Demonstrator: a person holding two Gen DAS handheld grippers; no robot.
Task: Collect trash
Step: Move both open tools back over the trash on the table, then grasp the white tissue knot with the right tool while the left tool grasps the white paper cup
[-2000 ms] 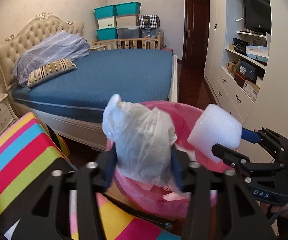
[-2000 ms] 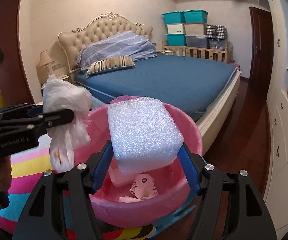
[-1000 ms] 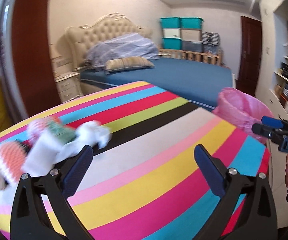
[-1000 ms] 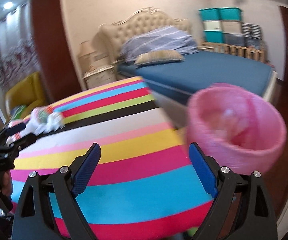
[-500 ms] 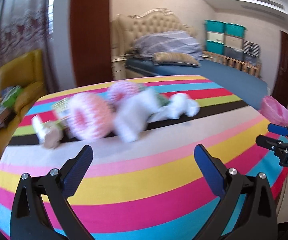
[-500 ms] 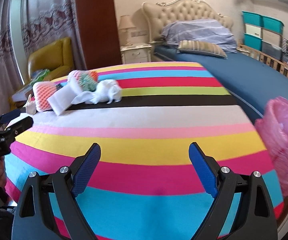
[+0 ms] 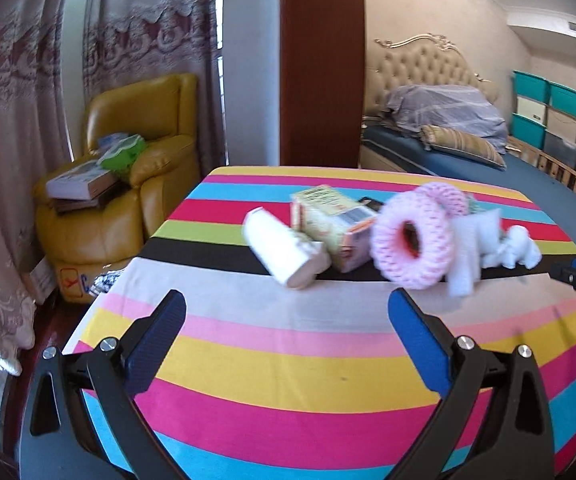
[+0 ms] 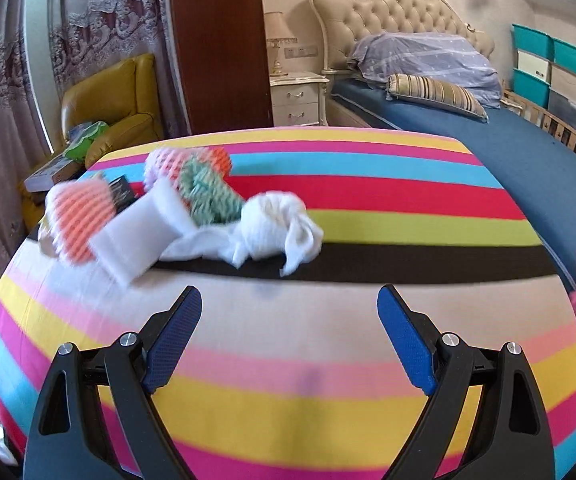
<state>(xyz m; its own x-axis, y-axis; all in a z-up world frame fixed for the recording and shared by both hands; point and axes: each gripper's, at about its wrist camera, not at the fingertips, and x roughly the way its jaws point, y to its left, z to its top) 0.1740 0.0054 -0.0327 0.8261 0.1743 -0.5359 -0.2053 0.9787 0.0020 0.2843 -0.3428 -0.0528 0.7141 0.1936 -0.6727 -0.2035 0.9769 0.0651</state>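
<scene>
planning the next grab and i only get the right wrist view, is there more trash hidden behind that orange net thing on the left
Observer: Yes. The left wrist view shows a white roll lying on its side at the far left end of the pile.
Operator: anything else back there
Observer: A printed carton lies right beside the roll, between it and the pink net ring.
Operator: is the left gripper free to take them
Observer: The left gripper is open with nothing between its fingers, and it points toward the roll.
</scene>
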